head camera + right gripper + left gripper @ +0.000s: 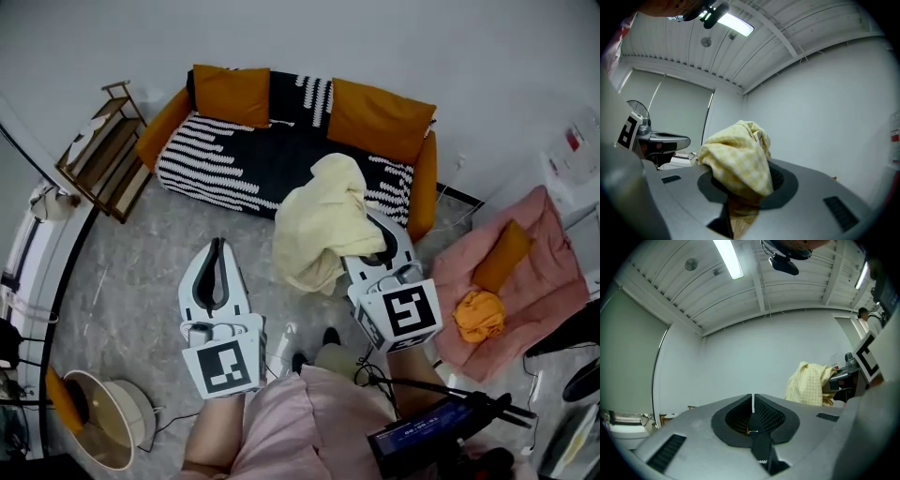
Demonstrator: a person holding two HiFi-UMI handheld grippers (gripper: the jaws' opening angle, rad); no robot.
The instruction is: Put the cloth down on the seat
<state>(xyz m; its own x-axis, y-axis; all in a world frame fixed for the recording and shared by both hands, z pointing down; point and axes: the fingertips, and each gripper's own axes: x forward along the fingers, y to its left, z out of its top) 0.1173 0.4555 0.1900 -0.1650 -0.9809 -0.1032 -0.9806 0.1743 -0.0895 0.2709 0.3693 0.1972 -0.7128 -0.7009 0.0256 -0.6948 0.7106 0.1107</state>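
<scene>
A pale yellow checked cloth (323,220) hangs in folds from my right gripper (380,234), which is shut on it; in the right gripper view the cloth (738,157) bunches up between the jaws and hides the tips. It hangs in the air in front of the black-and-white striped sofa seat (244,159) with orange cushions (232,94). My left gripper (217,251) is shut and holds nothing, held over the floor left of the cloth. In the left gripper view the jaws (753,401) meet, and the cloth (809,384) shows at the right.
A pink chair (525,272) with an orange cushion and an orange cloth (478,314) stands at the right. A wooden rack (98,155) is left of the sofa. A round fan (108,427) lies at bottom left. Grey floor (122,281) lies between me and the sofa.
</scene>
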